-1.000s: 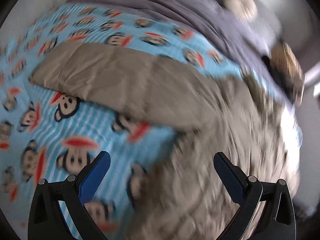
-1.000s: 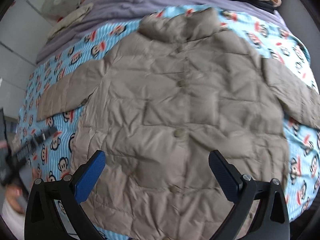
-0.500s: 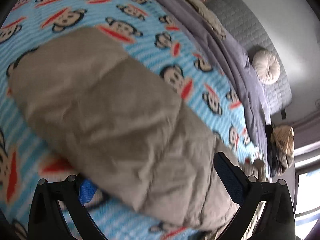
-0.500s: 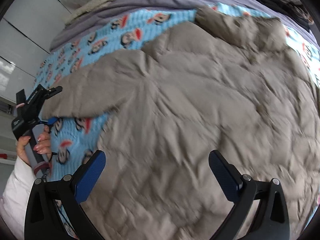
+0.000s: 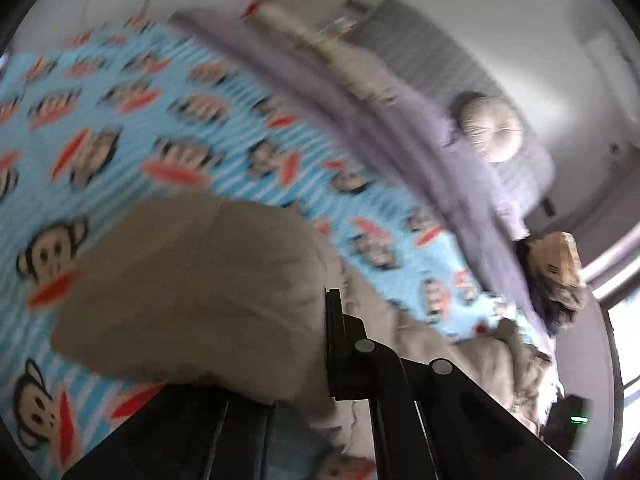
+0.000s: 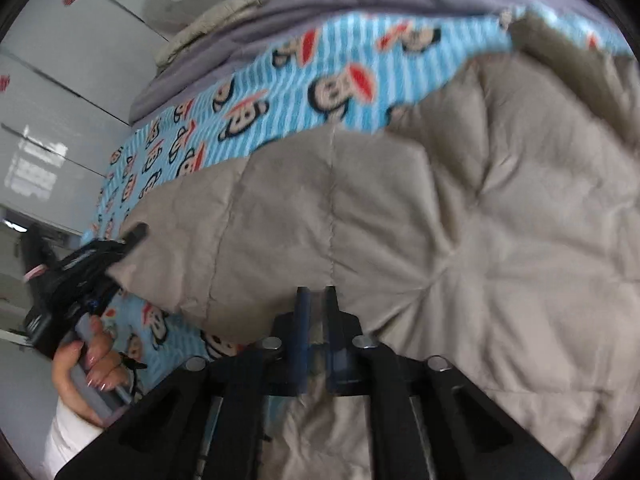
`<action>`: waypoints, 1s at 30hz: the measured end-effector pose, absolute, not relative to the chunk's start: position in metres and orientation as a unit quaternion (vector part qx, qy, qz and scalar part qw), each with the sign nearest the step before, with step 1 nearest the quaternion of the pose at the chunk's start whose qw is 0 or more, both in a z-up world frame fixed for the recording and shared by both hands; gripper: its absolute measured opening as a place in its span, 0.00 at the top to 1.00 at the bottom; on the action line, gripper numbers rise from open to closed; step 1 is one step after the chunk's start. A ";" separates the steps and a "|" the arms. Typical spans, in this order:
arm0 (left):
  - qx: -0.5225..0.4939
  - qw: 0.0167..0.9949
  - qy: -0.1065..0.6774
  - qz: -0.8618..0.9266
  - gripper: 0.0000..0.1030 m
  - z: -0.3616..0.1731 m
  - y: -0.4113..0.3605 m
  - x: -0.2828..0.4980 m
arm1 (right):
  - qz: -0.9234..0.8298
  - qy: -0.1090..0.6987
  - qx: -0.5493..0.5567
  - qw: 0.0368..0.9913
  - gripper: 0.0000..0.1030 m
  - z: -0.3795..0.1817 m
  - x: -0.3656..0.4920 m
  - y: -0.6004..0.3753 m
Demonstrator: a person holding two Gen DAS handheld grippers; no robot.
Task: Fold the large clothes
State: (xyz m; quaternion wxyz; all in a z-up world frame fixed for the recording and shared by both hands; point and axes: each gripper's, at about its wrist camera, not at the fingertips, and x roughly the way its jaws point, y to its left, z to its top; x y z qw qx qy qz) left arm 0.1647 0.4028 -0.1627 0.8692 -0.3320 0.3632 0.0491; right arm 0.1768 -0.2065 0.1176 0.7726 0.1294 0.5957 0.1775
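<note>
Now both clenched: left gripper [image 6: 120, 248] on the sleeve [image 5: 192, 292] cuff at nine o'clock, right gripper [image 6: 316, 320] on jacket [image 6: 480, 240] fabric near the armpit, sprawled across the blanket [image 6: 280, 92], presumably for folding the sleeve inward.

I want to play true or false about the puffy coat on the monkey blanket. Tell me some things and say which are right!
1. The coat is grey-brown. True.
2. The blanket has cats on it. False: it has monkey faces on blue stripes.
3. The right gripper is wide open. False: its jaws are together at the coat's lower edge.
4. The left gripper is at the end of a sleeve. True.
5. A round cushion lies at the far end of the bed. True.
</note>
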 end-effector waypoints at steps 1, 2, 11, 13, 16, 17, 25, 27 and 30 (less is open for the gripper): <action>-0.327 0.875 0.355 0.036 0.94 -0.152 0.398 0.163 | 0.179 0.596 0.130 0.772 0.94 0.108 0.182 -0.203; -0.318 0.882 0.348 0.016 0.94 -0.141 0.389 0.165 | 0.181 0.598 0.136 0.769 0.94 0.097 0.185 -0.200; -0.215 0.908 0.330 -0.141 0.94 -0.072 0.233 0.189 | 0.217 0.618 0.231 0.719 0.95 0.040 0.207 -0.215; -0.180 0.909 0.340 -0.162 0.94 -0.068 0.188 0.196 | 0.215 0.607 0.239 0.727 0.95 0.047 0.199 -0.238; -0.144 0.895 0.378 -0.191 0.94 -0.079 0.111 0.208 | 0.166 0.589 0.228 0.758 0.95 0.048 0.184 -0.295; -0.126 0.891 0.389 -0.196 0.94 -0.088 0.083 0.211 | 0.146 0.584 0.215 0.769 0.95 0.049 0.180 -0.310; 0.090 0.854 0.484 -0.168 0.94 -0.184 -0.059 0.186 | 0.009 0.579 0.194 0.792 0.94 0.002 0.134 -0.425; 0.120 0.854 0.482 -0.156 0.84 -0.192 -0.061 0.177 | -0.002 0.583 0.204 0.787 0.94 -0.012 0.125 -0.435; 0.142 0.865 0.463 -0.130 0.16 -0.181 -0.059 0.166 | -0.009 0.584 0.220 0.782 0.94 -0.049 0.115 -0.432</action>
